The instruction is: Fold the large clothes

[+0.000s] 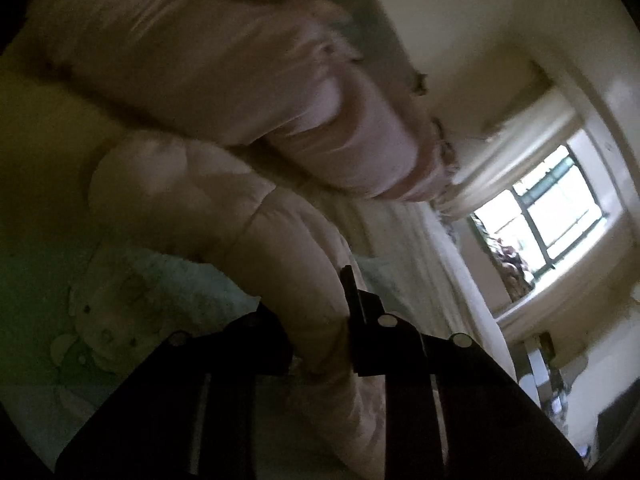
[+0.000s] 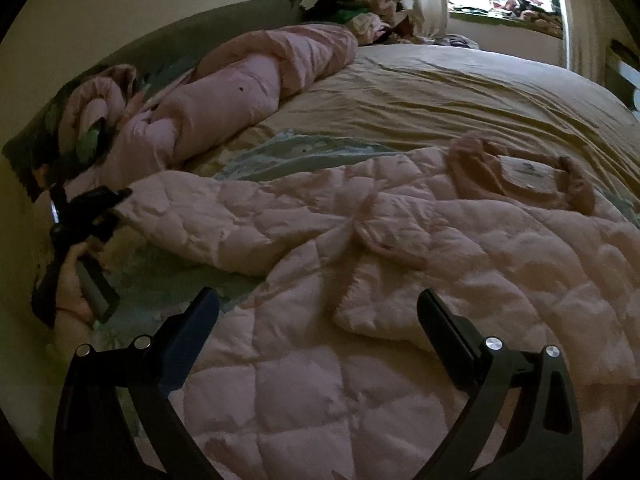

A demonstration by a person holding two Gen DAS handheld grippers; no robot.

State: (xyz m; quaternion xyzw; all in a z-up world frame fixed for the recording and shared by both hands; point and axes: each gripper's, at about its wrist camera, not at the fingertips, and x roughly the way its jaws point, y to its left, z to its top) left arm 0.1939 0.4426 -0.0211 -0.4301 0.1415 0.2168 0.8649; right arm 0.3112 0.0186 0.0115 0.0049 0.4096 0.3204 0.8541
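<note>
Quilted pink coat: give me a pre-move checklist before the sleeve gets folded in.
1. Left gripper closed on the sleeve end: ok, fabric is pinched between the fingers in the left wrist view.
2. Right gripper free to grab: ok, jaws wide open, holding nothing.
3. Quilted pink coat lying flat: not ok, one front flap is bunched and turned over.
4. Collar visible: ok.
5. Room on the bed sheet beyond the coat: ok.
6. Rolled pink duvet apart from the sleeve: ok.
</note>
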